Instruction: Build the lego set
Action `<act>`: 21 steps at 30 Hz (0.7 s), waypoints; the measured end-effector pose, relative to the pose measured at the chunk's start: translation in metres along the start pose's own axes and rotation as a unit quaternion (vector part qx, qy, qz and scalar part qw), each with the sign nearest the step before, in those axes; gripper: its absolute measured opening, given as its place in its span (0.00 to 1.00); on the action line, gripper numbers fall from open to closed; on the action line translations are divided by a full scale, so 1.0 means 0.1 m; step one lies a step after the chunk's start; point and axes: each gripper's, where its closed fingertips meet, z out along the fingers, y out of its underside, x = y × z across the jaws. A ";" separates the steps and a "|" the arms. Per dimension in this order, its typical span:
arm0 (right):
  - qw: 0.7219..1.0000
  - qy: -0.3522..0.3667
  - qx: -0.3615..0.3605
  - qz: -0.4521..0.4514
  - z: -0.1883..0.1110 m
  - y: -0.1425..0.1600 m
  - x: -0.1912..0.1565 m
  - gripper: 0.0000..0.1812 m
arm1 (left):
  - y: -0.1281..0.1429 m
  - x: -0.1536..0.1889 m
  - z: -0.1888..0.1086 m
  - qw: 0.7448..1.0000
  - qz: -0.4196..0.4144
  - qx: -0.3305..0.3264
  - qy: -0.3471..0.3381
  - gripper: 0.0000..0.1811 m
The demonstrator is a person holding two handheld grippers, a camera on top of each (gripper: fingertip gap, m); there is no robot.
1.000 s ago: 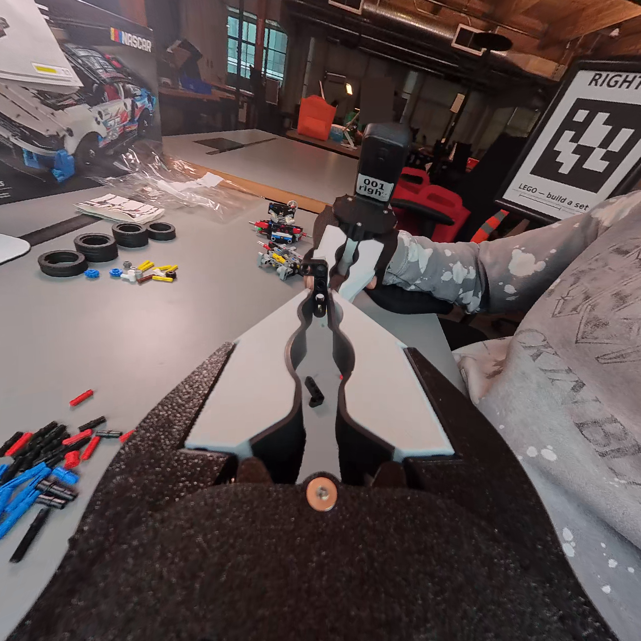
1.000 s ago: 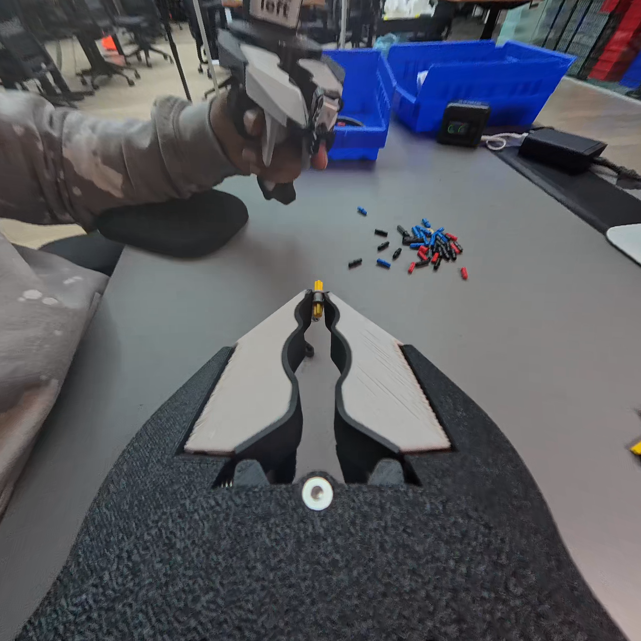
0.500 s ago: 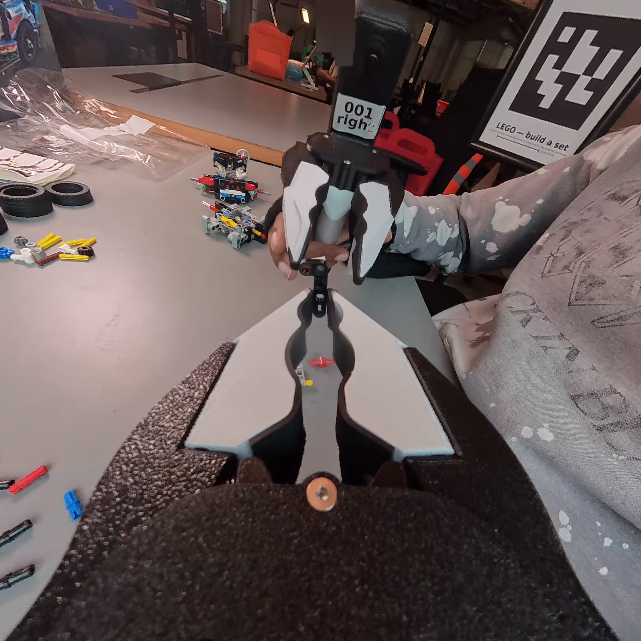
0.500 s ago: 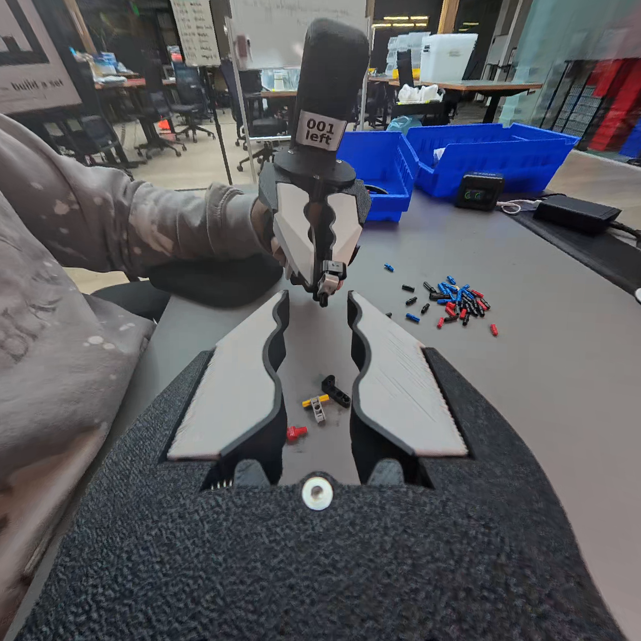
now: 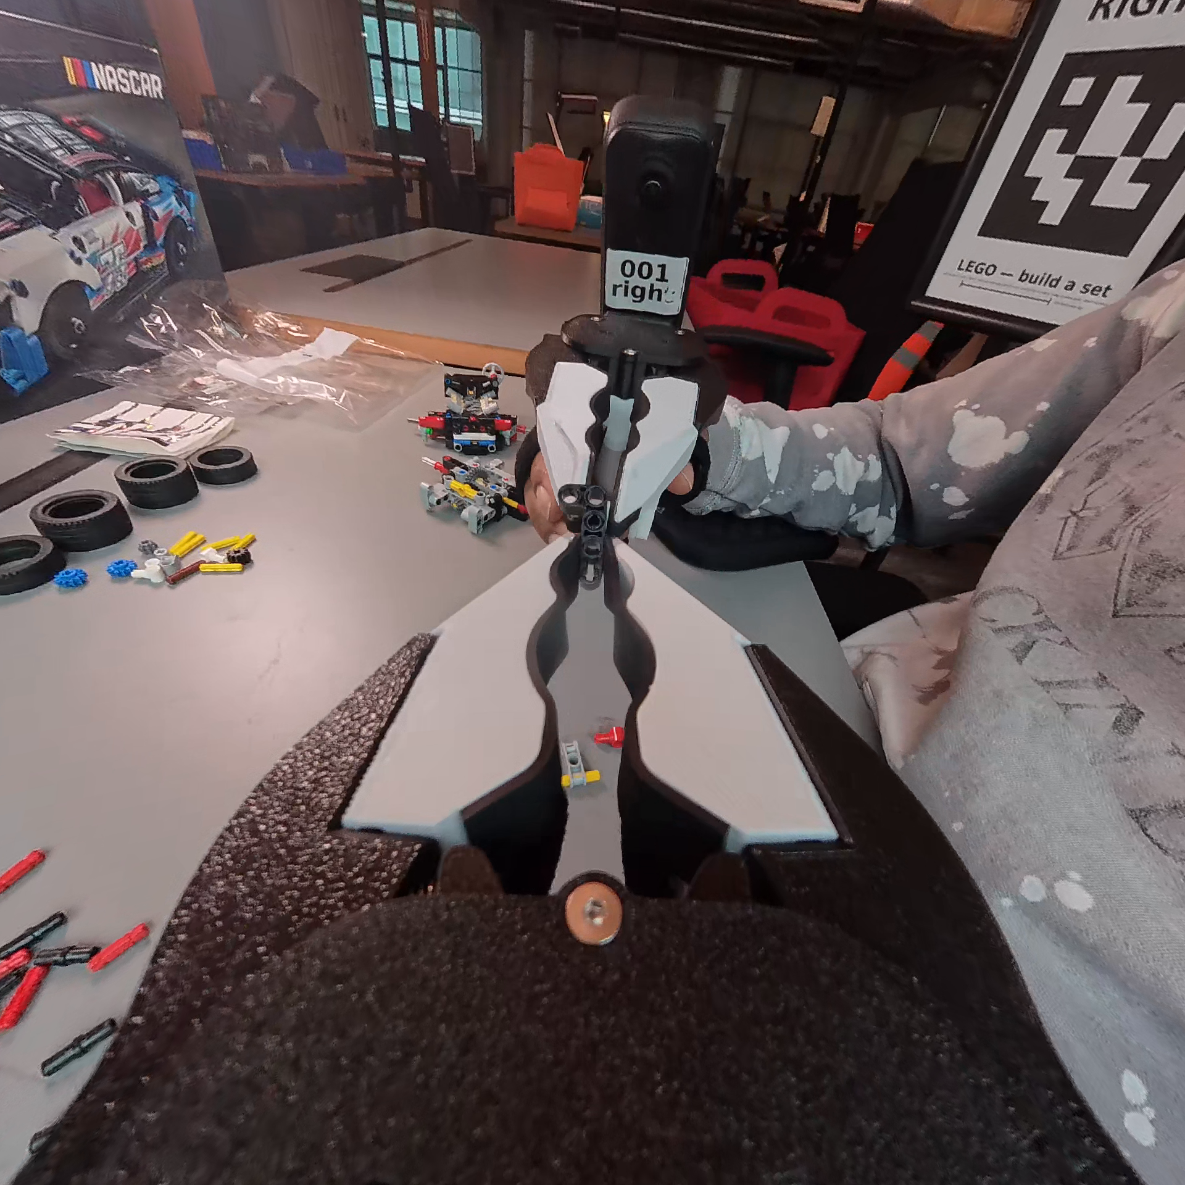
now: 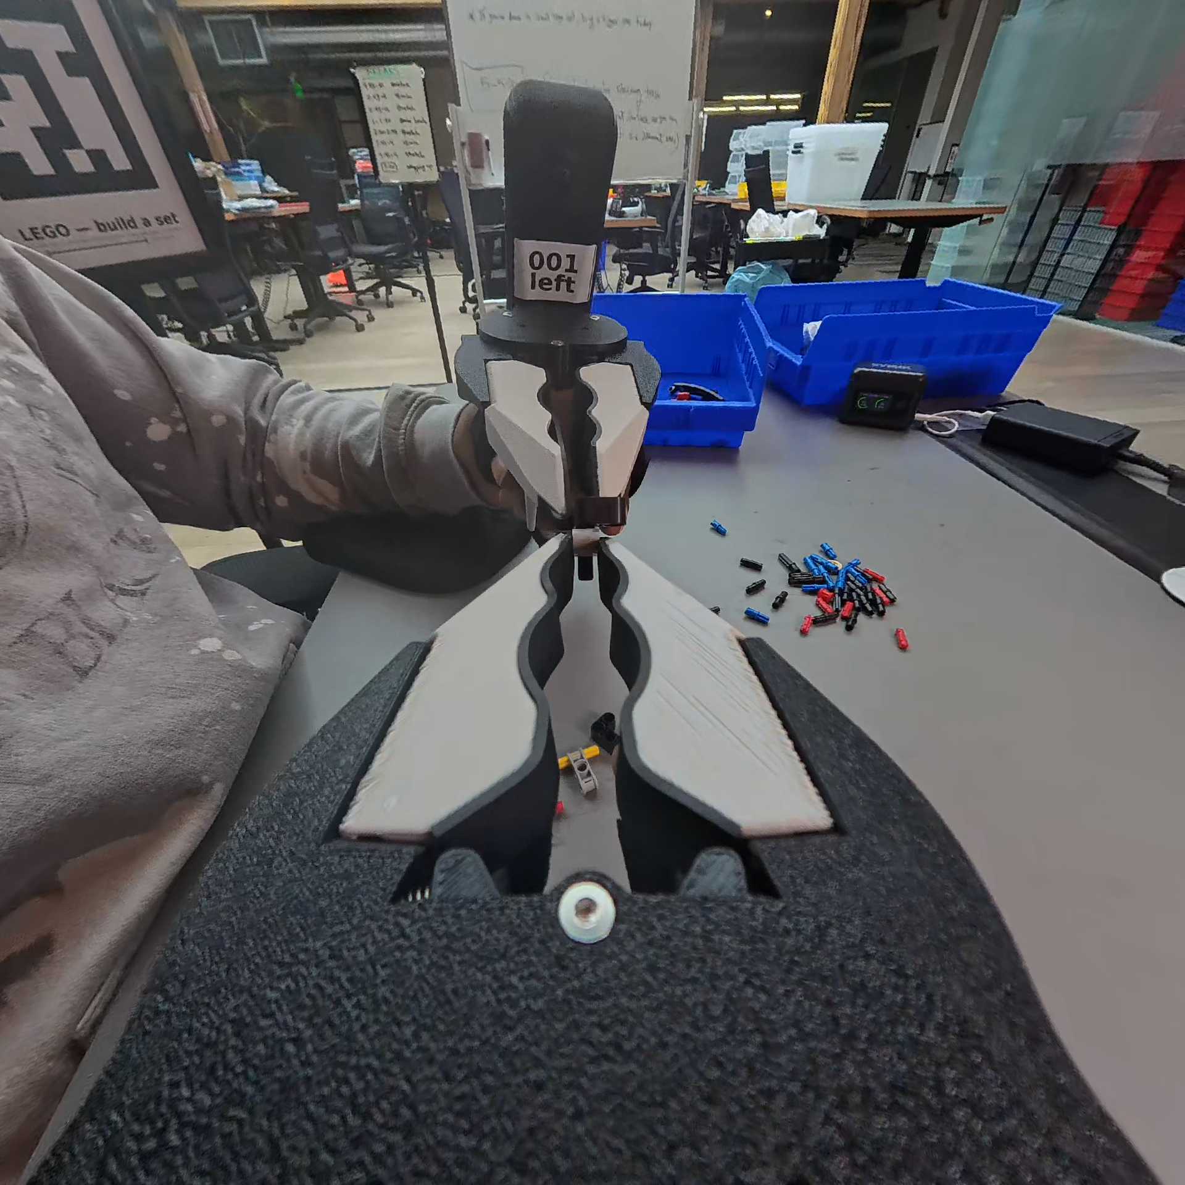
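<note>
Right hand-held gripper (image 6: 585, 556) has closed, seemingly onto black beam (image 5: 590, 535)

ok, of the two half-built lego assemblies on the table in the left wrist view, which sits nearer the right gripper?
The grey-and-yellow assembly, beside the right gripper; the black-red one lies farther back.

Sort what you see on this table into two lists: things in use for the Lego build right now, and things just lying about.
In use:
left claw
right claw
black holed beam

Lying about:
tyres
pile of small pins
blue bins
clear plastic bag
</note>
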 end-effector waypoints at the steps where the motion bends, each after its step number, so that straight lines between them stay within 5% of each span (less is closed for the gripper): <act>1: 1.000 0.002 0.001 -0.002 0.00 -0.01 0.01 0.03 | -0.02 0.00 0.00 1.000 -0.004 0.007 0.000 0.03; 12: 0.999 -0.002 -0.032 -0.017 -0.01 0.10 -0.01 0.03 | -0.09 0.01 0.01 0.999 -0.014 0.046 0.012 0.04; 13: 0.995 0.000 -0.098 -0.037 0.00 0.32 0.00 0.03 | -0.31 0.00 -0.11 0.994 -0.023 0.109 0.017 0.03; 16: 0.992 -0.014 -0.127 -0.014 0.09 0.60 -0.08 0.03 | -0.78 -0.26 -0.65 0.978 -0.015 0.200 -0.050 0.02; 19: 0.989 -0.001 -0.142 -0.033 0.19 0.57 0.00 0.03 | -0.68 -0.59 -0.93 0.971 0.030 0.140 -0.190 0.03; 21: 0.986 0.015 -0.162 -0.034 0.21 0.69 0.08 0.03 | -0.57 -1.01 -1.38 0.924 0.092 0.047 -0.368 0.03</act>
